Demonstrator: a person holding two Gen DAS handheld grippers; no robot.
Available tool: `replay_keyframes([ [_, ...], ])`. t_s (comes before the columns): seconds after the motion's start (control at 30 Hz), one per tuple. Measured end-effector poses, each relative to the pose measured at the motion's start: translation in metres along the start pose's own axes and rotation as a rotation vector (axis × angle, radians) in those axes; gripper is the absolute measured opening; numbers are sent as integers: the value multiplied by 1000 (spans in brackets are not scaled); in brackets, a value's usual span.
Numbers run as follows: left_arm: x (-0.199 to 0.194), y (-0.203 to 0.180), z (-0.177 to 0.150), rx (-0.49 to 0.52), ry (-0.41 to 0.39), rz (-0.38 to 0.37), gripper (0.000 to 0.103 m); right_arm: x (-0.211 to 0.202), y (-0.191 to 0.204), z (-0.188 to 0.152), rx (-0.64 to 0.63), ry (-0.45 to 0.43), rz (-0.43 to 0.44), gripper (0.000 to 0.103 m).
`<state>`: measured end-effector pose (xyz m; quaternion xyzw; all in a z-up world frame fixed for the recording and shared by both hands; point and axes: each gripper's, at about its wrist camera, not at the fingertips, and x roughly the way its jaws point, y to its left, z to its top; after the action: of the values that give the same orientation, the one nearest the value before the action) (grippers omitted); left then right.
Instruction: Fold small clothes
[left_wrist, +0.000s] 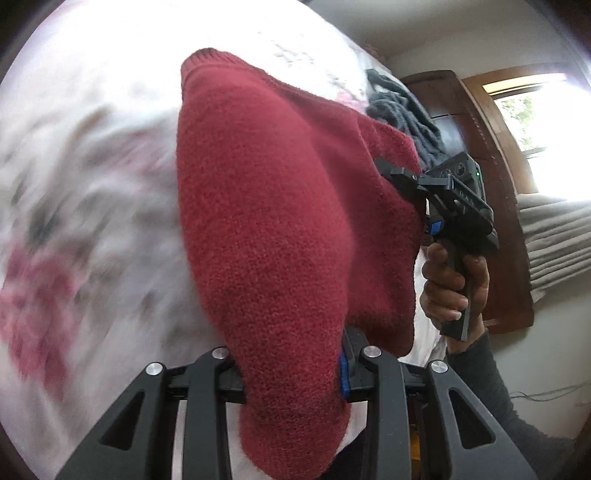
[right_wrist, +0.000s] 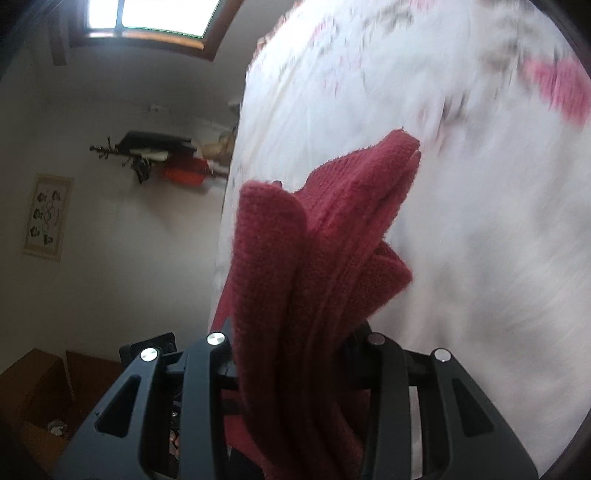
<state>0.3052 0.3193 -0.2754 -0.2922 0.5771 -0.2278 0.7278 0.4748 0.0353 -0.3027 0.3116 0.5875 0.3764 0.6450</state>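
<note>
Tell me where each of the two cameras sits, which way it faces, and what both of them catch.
Left wrist view: sits on the left gripper, looking along its fingers at the red sweater clamped there, above a blurred floral bedsheet; the right gripper and the hand holding it show at right.
Right wrist view: sits on the right gripper, facing bunched folds of the sweater, with the bedsheet at right and a wall at left; no hand shows.
Shared: the sweater and the bedsheet.
</note>
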Motion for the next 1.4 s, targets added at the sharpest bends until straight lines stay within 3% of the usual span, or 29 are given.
replay_keyframes([
  [0.1, 1, 35, -29, -54, 25, 12, 32, 28, -5, -24, 16, 64, -21, 34],
  [0.2, 18, 67, -48, -117, 58, 59, 37, 55, -24, -41, 28, 121, -112, 39],
  [0.27, 28, 87, -54, -197, 69, 66, 55, 55, -36, -43, 37, 118, -174, 52],
  [0.3, 28, 91, -56, -228, 60, 57, 57, 50, -39, -43, 49, 107, -186, 61],
  [0.33, 22, 92, -57, -246, 34, 60, 62, 36, -41, -44, 67, 71, -200, 63],
  [0.43, -16, 75, -62, -195, -116, 227, 74, -17, -32, -51, 79, -81, -216, 64],
  [0.47, -29, 66, -65, -159, -168, 248, 75, -31, -26, -55, 62, -120, -225, 63],
  [0.57, -51, 32, -79, -41, -245, 163, 77, -40, -3, -66, -19, -122, -230, 48],
  [0.63, -41, 22, -84, 7, -208, 90, 77, -22, 9, -71, -71, -80, -267, 44],
  [0.7, -17, 21, -87, 26, -137, 79, 76, -3, 5, -78, -76, -49, -295, 42],
  [0.77, 9, 23, -87, 15, -76, 80, 75, 9, 2, -75, -87, -47, -338, 17],
  [0.8, 19, 26, -88, 5, -52, 80, 75, 13, 3, -71, -99, -58, -351, 12],
  [0.9, 46, 35, -87, -47, -3, 84, 76, 22, -18, -69, -76, -79, -446, 11],
  [0.97, 45, 28, -87, -38, 22, 88, 76, 34, -45, -70, -11, -64, -439, 11],
  [1.03, 31, 13, -81, -11, 35, 53, 75, 33, -46, -67, -4, -62, -398, 16],
  [1.1, -5, 1, -65, 29, -37, -1, 75, 16, -34, -67, -41, -85, -370, 22],
  [1.13, -15, 1, -56, 35, -73, -6, 76, -1, -26, -68, -63, -141, -377, 23],
  [1.23, -33, 9, -4, 11, -165, -51, 76, -27, -12, -68, -91, -215, -340, 23],
  [1.33, -10, 26, 48, -21, -148, -65, 76, -9, -7, -62, -140, -117, -305, 22],
  [1.4, 21, 41, 76, -40, -93, 28, 75, 16, -18, -55, -153, -36, -353, 14],
])
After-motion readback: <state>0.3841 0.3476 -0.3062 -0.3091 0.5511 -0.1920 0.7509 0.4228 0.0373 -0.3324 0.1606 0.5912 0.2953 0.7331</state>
